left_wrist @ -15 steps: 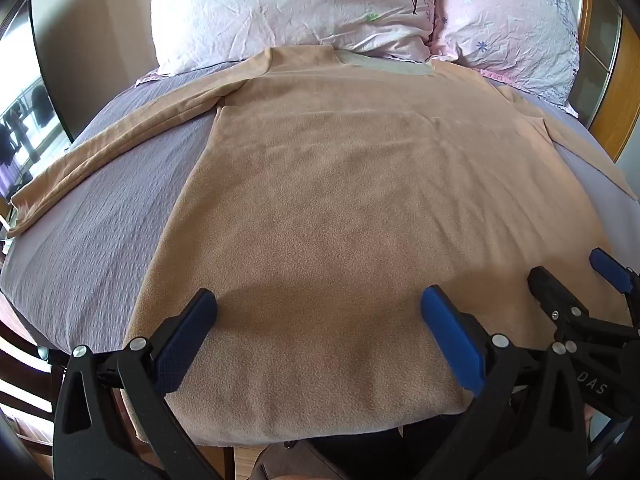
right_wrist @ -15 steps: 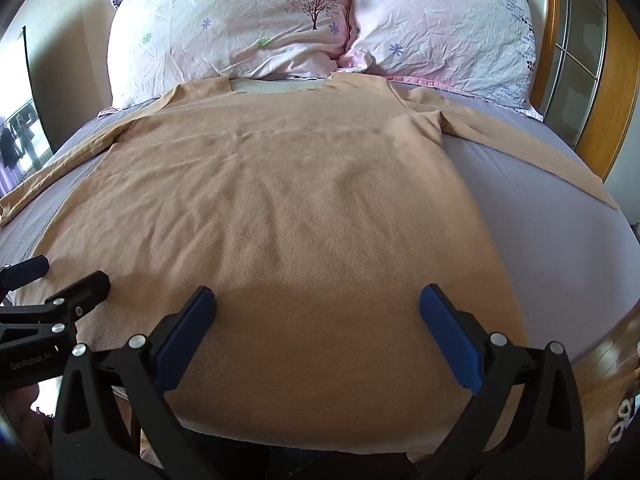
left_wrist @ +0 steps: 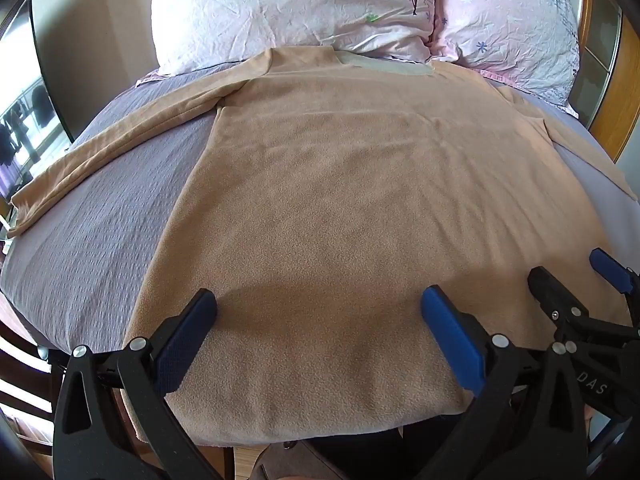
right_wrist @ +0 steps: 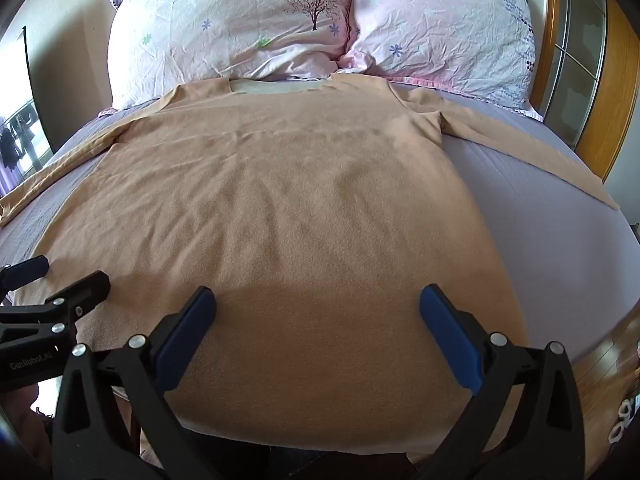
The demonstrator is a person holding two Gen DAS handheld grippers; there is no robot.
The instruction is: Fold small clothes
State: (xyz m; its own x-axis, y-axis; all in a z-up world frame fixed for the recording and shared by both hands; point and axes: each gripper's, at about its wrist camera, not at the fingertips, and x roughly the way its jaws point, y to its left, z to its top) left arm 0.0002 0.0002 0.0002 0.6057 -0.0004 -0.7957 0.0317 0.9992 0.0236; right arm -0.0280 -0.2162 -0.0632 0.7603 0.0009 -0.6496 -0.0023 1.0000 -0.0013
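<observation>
A tan long-sleeved fleece top point(left_wrist: 340, 200) lies flat on the bed, collar toward the pillows, sleeves spread to both sides; it also shows in the right wrist view point(right_wrist: 280, 200). My left gripper point(left_wrist: 318, 308) is open and empty, hovering over the hem's left part. My right gripper point(right_wrist: 318, 308) is open and empty over the hem's right part. The right gripper's fingers point(left_wrist: 560, 300) show at the right edge of the left wrist view, and the left gripper's fingers point(right_wrist: 80, 292) at the left edge of the right wrist view.
The bed has a lilac-grey sheet point(left_wrist: 100, 220), also visible in the right wrist view point(right_wrist: 540, 220). Two pink flowered pillows point(right_wrist: 240, 24) lie at the head. A wooden headboard with panels point(right_wrist: 592, 60) stands at the right. The hem hangs at the bed's near edge.
Both grippers have barely shifted; the view has crept slightly closer to the hem. The top has not moved.
</observation>
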